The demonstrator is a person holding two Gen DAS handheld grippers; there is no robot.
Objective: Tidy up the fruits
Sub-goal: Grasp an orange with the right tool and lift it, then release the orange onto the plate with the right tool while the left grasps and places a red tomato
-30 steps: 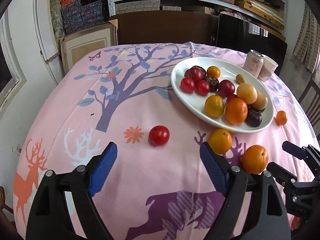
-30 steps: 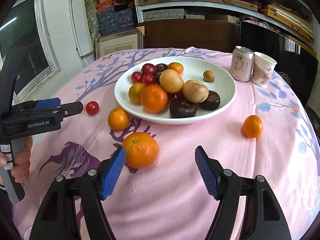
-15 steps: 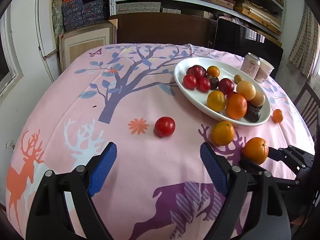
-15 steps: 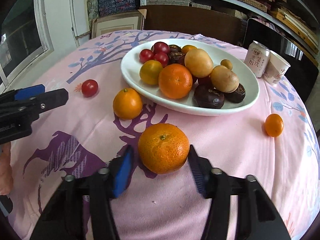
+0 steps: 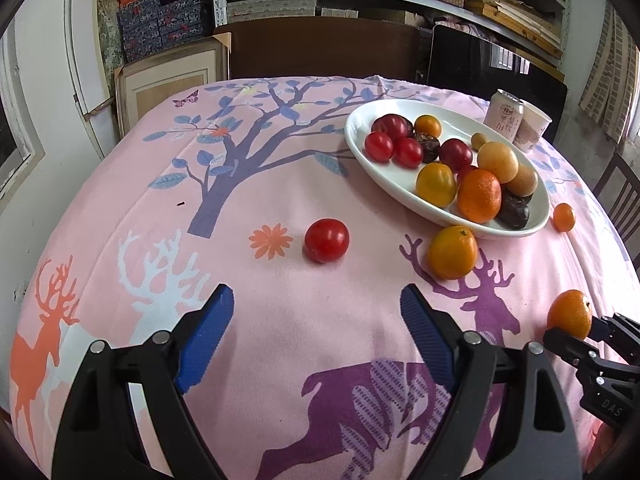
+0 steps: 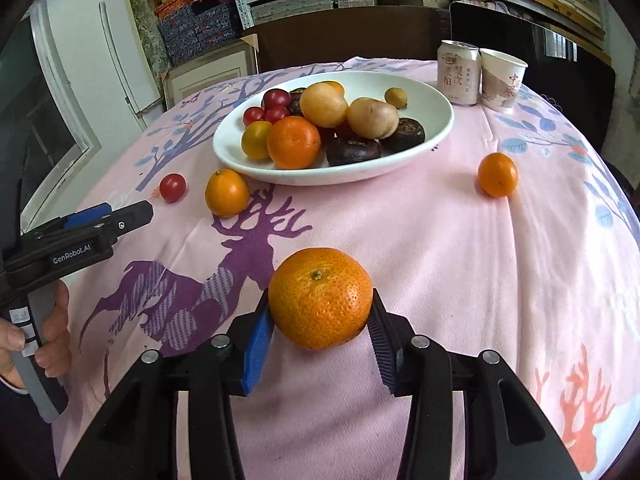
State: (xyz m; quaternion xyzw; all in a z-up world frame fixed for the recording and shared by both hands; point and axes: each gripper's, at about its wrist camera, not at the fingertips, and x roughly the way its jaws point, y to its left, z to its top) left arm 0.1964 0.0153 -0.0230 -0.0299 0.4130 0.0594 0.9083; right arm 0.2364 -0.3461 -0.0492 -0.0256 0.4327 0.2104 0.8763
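Right tongs (image 6: 320, 332) clamp the big orange (image 6: 320, 298) near the worktop's near edge, left tongs (image 5: 316, 316) gape idle; next, likely lift to the far plate (image 6: 436, 128).

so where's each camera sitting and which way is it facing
Left wrist: rides the left claw, open, facing the red tomato and white plate; right claw at its right edge.
Right wrist: rides the right claw, pinching the big orange; left claw and hand at left.
Shared: plate, tomato, orange, can.
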